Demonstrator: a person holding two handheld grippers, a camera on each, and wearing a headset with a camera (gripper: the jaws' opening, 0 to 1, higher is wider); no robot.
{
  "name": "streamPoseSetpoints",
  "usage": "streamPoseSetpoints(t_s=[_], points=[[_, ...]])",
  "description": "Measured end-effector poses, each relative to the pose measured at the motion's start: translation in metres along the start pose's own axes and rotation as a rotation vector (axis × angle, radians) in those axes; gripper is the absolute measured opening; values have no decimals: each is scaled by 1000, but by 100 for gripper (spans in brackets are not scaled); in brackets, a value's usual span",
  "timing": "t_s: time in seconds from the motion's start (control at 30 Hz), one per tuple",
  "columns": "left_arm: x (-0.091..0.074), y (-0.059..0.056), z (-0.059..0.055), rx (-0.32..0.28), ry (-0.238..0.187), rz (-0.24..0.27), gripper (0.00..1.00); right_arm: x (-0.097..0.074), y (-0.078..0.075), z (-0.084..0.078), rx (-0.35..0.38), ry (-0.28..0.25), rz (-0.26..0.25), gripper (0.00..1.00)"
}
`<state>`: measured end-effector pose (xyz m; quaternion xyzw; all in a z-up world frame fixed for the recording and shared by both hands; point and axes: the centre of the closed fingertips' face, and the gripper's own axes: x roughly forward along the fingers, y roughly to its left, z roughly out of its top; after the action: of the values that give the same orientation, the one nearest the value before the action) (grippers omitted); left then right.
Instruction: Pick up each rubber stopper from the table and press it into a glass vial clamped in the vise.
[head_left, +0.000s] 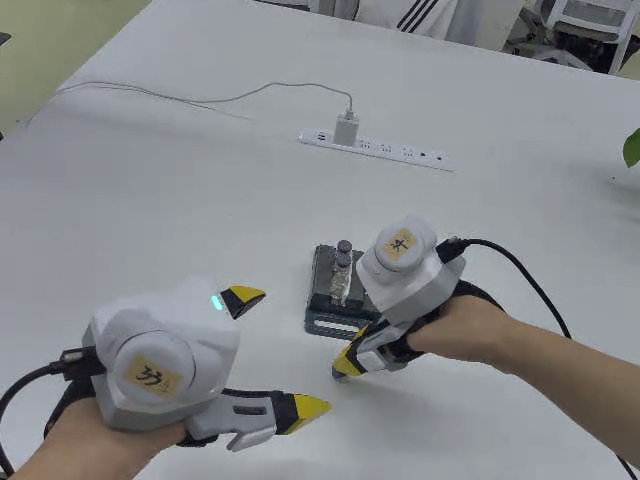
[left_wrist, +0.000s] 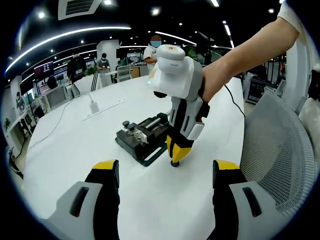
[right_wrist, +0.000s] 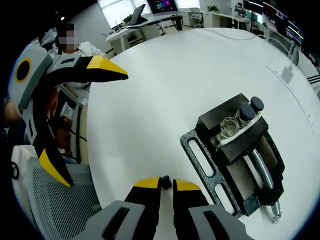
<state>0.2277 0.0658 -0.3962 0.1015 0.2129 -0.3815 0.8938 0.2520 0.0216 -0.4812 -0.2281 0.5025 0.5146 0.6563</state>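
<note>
A black vise (head_left: 322, 322) stands mid-table and clamps glass vials (head_left: 343, 268) upright. In the right gripper view the vise (right_wrist: 250, 165) holds two vials with dark stoppers (right_wrist: 251, 107) and one open vial (right_wrist: 229, 125). My right gripper (right_wrist: 167, 184) points down at the table just in front of the vise, shut on a small black rubber stopper (right_wrist: 165, 181). The left gripper view has that stopper (left_wrist: 175, 163) under the right gripper (left_wrist: 180, 151), at the table surface. My left gripper (head_left: 274, 352) hangs open to the left with nothing between its jaws.
A white power strip (head_left: 375, 147) with a charger (head_left: 346, 128) and a thin cable lies at the back of the table. A grey mesh chair (left_wrist: 280, 150) stands beside the table. People sit at desks far behind.
</note>
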Motion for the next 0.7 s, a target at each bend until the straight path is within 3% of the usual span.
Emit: streamPoseSetpoints(t_s=[0.23,0.47,0.7], points=[[2,2,1,-2,-3,-3,74,-1,9,-5,-64,33,26,1],[3,1,3,2,-6,-11,74,-2,10,-11,-101,64,19,0],[2,0,1,-2,-6,-9,74,-2,11,-11,-113,52,-2,0]])
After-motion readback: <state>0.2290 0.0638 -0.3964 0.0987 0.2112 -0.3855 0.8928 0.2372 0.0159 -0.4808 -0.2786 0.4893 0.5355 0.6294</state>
